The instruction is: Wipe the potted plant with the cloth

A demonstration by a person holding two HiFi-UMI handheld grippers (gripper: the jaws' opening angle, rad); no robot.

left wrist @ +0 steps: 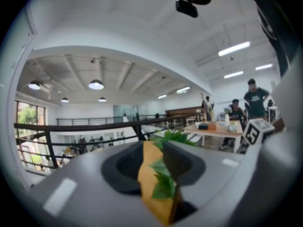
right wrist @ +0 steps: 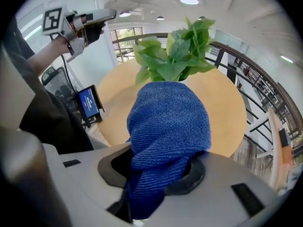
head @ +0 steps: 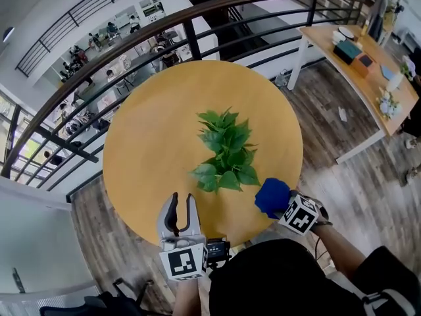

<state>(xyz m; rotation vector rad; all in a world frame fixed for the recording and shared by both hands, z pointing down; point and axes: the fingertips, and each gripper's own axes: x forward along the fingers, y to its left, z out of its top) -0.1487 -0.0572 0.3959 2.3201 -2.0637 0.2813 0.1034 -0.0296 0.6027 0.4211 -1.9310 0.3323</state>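
Note:
A potted plant with broad green leaves stands near the middle of a round yellow table. Its pot is hidden under the leaves. My right gripper is shut on a bunched blue cloth, which hangs just off the plant's near right side, by the table's front edge. In the head view the cloth nearly touches the lowest leaves. My left gripper is open and empty over the front edge, left of the plant. Leaves and tabletop show through its narrow gap.
A dark curved railing runs behind the table, with a lower floor beyond it. A wooden desk with boxes and small items stands at the right, with people near it. A small lit screen sits low beside the person's body.

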